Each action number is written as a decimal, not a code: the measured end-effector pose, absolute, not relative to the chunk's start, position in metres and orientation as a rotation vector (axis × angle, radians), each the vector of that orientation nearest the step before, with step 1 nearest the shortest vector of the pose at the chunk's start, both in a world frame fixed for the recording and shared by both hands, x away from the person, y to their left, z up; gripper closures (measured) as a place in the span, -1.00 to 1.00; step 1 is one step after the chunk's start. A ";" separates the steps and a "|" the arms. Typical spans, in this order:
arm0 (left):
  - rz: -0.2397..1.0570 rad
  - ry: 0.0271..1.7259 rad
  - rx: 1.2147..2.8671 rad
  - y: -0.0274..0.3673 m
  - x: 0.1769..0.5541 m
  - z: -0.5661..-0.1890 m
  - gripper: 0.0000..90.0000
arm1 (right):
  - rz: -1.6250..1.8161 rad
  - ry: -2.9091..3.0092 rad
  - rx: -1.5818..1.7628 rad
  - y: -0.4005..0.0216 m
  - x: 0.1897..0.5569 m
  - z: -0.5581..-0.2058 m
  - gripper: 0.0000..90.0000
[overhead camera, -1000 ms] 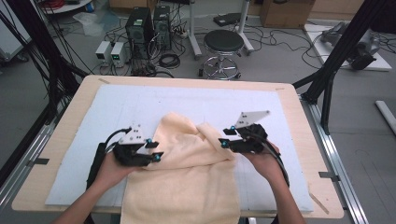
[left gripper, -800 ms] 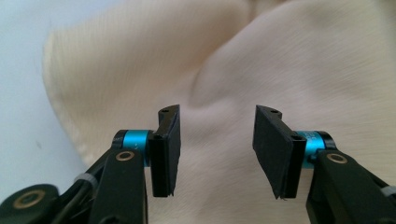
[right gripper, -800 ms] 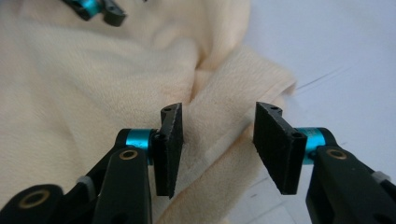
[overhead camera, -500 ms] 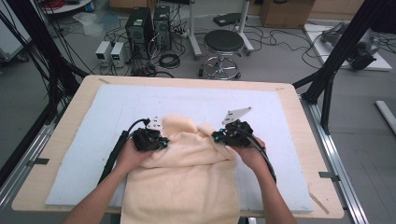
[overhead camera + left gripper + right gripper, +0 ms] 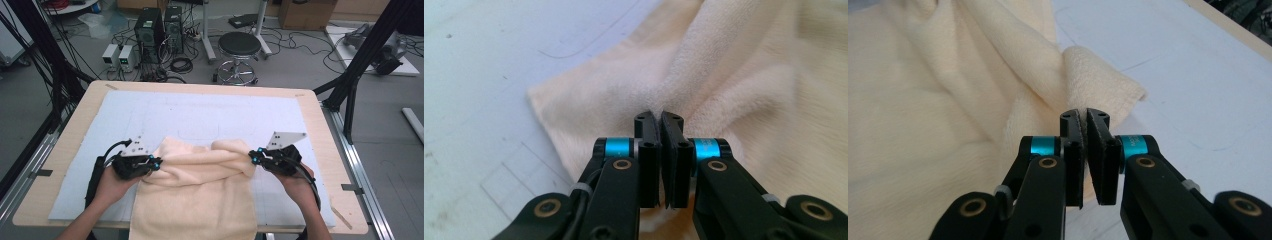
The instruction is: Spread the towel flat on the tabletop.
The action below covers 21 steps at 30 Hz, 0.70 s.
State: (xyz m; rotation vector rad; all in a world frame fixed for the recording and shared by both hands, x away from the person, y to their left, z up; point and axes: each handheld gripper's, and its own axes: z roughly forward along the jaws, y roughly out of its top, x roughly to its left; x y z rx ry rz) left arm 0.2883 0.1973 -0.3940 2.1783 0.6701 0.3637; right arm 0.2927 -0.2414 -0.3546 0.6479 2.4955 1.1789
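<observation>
A cream towel point(image 5: 200, 185) lies bunched on the white mat, its near end hanging over the table's front edge. My left gripper point(image 5: 157, 162) is at the towel's left edge, jaws pressed together on a thin fold of the cloth. In the left gripper view the left gripper point(image 5: 659, 117) stands shut with the towel point(image 5: 764, 75) spreading beyond it. My right gripper point(image 5: 252, 159) pinches the towel's right edge. In the right gripper view the right gripper point(image 5: 1083, 115) is shut just before a folded corner of the towel point(image 5: 923, 100). A ridge of cloth runs between the two grippers.
The white mat point(image 5: 200, 110) covers most of the wooden table point(image 5: 332, 150). Black frame posts point(image 5: 357, 65) rise at the table's right and left. On the floor beyond stand a stool point(image 5: 239, 47) and computer boxes point(image 5: 150, 25) with cables.
Both grippers went in to the towel's upper fold and shut. They have since moved apart and toward the person, drawing the fold out wider.
</observation>
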 end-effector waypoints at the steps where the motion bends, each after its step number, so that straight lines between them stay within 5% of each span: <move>1: 0.361 0.657 2.179 0.200 0.281 -0.393 0.92 | 1.183 2.495 0.638 -0.243 0.288 -0.353 0.90; 6: 0.275 0.599 2.190 0.209 0.241 -0.398 0.90 | 1.181 2.656 0.627 -0.242 0.264 -0.364 0.86; 9: 0.238 0.578 2.202 0.207 0.238 -0.399 0.68 | 1.100 2.740 0.634 -0.240 0.259 -0.375 0.54; 11: 0.251 0.568 2.193 0.207 0.243 -0.394 0.41 | 1.169 2.710 0.635 -0.243 0.260 -0.372 0.44; 15: 0.305 0.580 2.174 0.204 0.269 -0.385 0.26 | 1.208 2.630 0.630 -0.241 0.277 -0.366 0.26; 21: 0.219 0.705 2.187 0.202 0.306 -0.406 0.22 | 1.131 2.700 0.660 -0.227 0.312 -0.407 0.22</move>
